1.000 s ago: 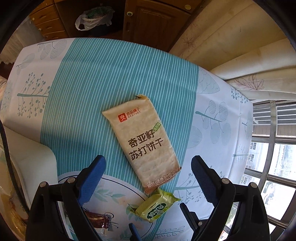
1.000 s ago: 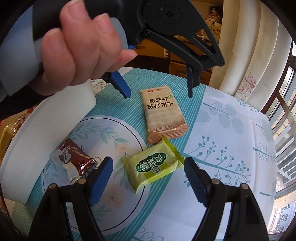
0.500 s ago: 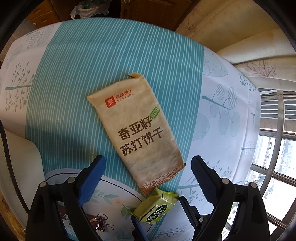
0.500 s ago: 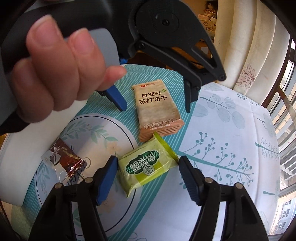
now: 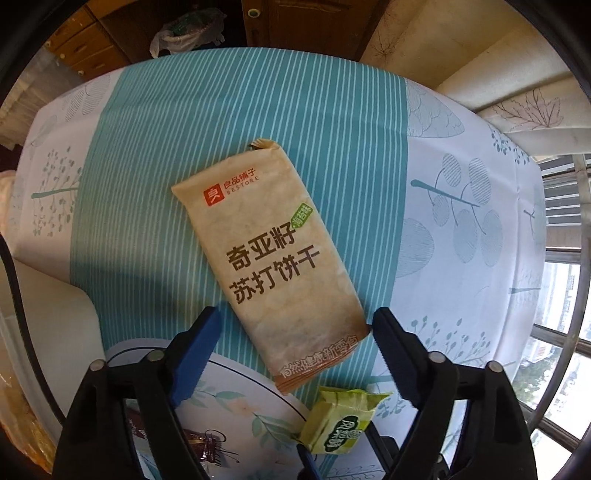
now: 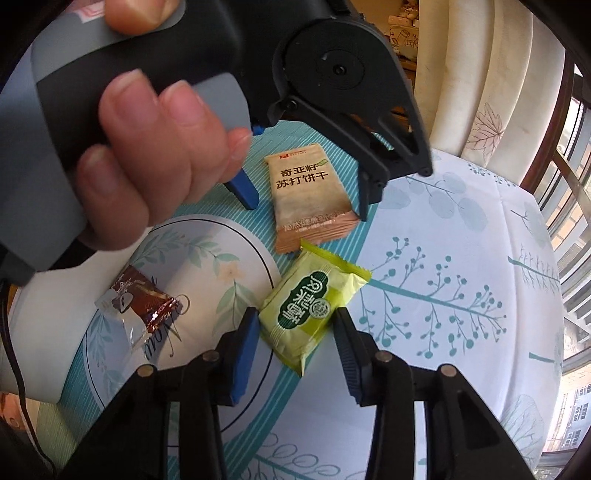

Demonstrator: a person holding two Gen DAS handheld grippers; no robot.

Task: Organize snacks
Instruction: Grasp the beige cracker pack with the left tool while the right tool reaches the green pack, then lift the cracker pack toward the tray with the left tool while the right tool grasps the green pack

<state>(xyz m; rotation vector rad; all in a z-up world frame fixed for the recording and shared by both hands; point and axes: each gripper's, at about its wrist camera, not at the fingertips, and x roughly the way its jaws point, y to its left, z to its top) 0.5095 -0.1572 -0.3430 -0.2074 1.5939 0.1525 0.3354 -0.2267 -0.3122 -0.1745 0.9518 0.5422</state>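
A tan cracker packet [image 5: 273,266] lies on the teal striped tablecloth; it also shows in the right wrist view [image 6: 308,194]. My left gripper [image 5: 295,343] is open, its fingers on either side of the packet's near end. A green snack packet [image 6: 312,308] lies just below it, also in the left wrist view [image 5: 340,424]. My right gripper [image 6: 293,343] is partly closed around the green packet, with narrow gaps at both pads. A brown candy wrapper [image 6: 138,299] lies to the left, also in the left wrist view [image 5: 201,446].
A white container [image 6: 44,314] stands at the left edge of the table, also in the left wrist view [image 5: 48,321]. Curtains [image 6: 480,85] and a window rail lie to the right. Wooden cabinets [image 5: 295,22] stand beyond the far table edge.
My left gripper has moved down toward the cracker packet and narrowed around it. My right gripper has advanced over the green packet and its jaws have closed inward.
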